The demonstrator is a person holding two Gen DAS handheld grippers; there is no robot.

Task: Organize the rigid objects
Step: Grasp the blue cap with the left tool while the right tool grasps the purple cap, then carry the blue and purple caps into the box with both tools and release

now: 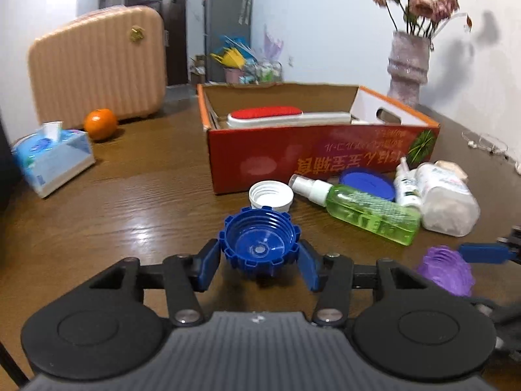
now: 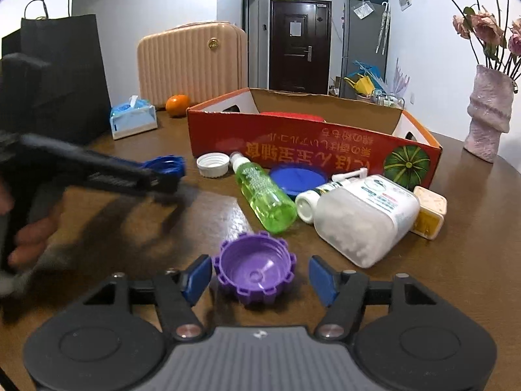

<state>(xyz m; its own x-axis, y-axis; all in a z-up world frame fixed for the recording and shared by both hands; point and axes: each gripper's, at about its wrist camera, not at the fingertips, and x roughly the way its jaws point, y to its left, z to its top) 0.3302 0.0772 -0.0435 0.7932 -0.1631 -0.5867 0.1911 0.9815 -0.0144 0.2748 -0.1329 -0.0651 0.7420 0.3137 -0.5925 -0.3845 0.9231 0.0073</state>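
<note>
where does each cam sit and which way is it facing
Left wrist: sits on the left gripper, faces the red box across the table; its fingers clamp a blue cap.
Right wrist: sits on the right gripper, faces the same box; its open fingers flank a purple cap, and the person's hand shows at left.
Shared: box, green bottle, orange, both caps.

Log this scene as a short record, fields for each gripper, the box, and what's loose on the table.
left gripper: shut on blue cap
right gripper: open, around purple cap, right finger apart from it
box: red, open top, holds a red and white brush
loose by box: white cap, green spray bottle, blue lid, white jar
far left: tissue box, orange
</note>
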